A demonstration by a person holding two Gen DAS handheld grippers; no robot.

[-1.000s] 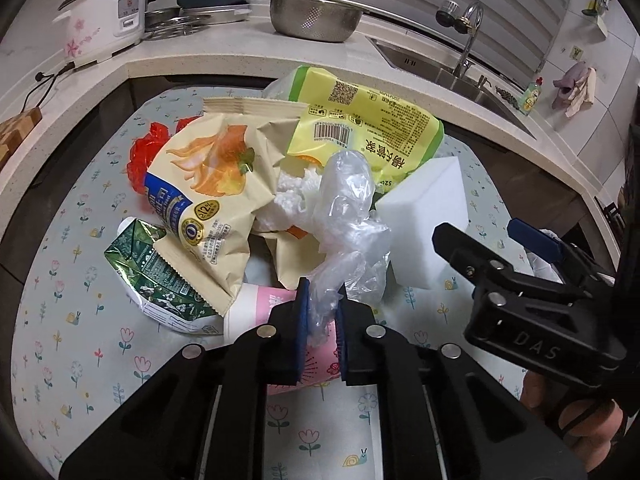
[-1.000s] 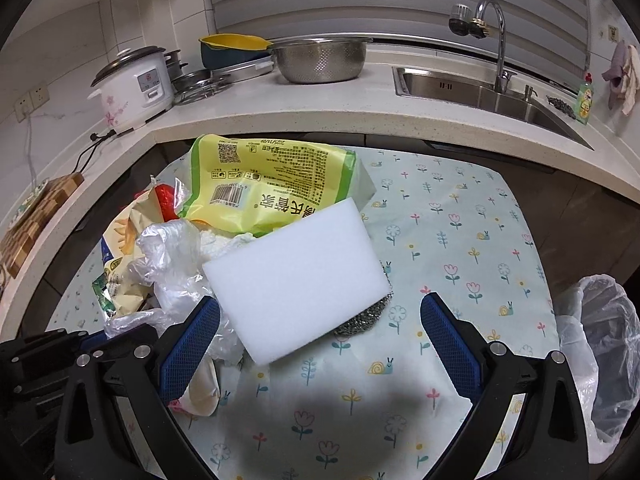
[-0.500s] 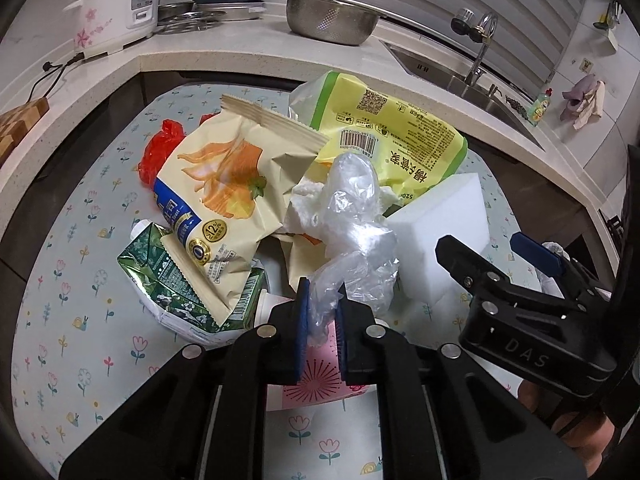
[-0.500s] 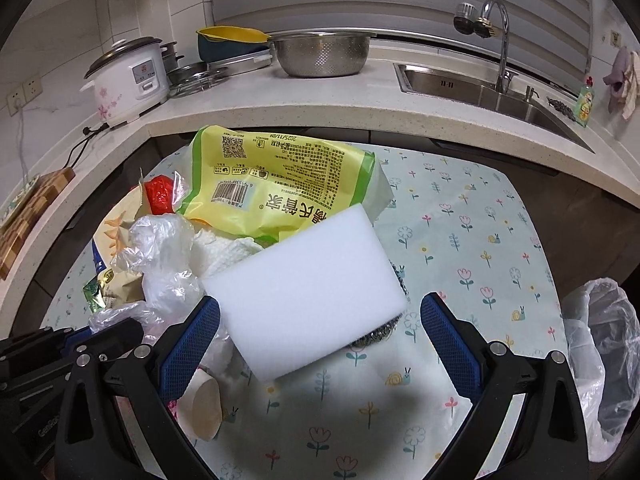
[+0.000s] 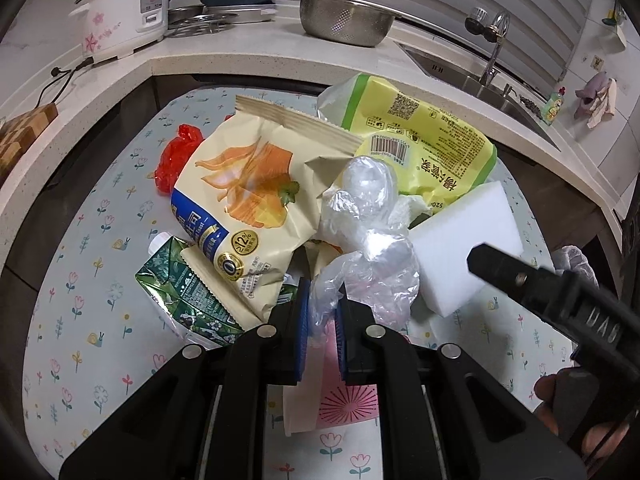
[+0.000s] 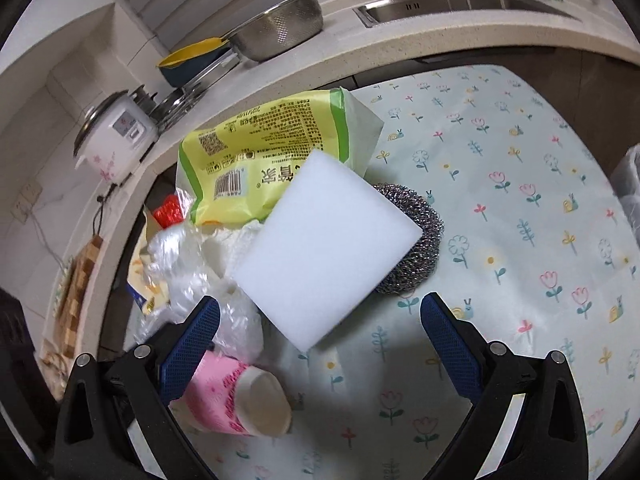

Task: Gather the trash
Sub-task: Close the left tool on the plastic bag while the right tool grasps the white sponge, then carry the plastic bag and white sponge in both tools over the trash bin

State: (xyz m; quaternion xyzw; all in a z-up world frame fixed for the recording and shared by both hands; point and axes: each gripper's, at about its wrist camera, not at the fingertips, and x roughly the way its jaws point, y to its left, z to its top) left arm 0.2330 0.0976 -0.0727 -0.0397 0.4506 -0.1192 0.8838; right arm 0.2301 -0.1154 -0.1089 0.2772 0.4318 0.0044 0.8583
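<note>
Clear plastic bag (image 5: pixel 366 256) pinched in left jaws, white sponge (image 6: pixel 326 250) ahead – between open right jaws

Both black plastic two-finger grippers (image 5: pixel 320 328) (image 6: pixel 320 344) are fitted with blue ribbed pads (image 6: pixel 191 344) and silver screws (image 5: pixel 265 331); "DAS" is embossed on one.

The floral-cloth worktop (image 6: pixel 520 208) lies bare to the right of the pile, giving open passage there as far as the bin bag (image 6: pixel 632 192) at its edge. The left half is crowded: a white sponge block (image 6: pixel 328 248) leans over a steel scourer (image 6: pixel 416 240), with a yellow-green bag (image 6: pixel 256 152) behind them. A clear crumpled plastic film (image 5: pixel 368 248) and a pink paper cup (image 6: pixel 228 396) fill the near-left corner. In the left wrist view a toast bag (image 5: pixel 256 184) and green carton (image 5: pixel 188 292) block the left side; bare cloth runs beyond them. The counter (image 5: pixel 240 60) walls the far side.
</note>
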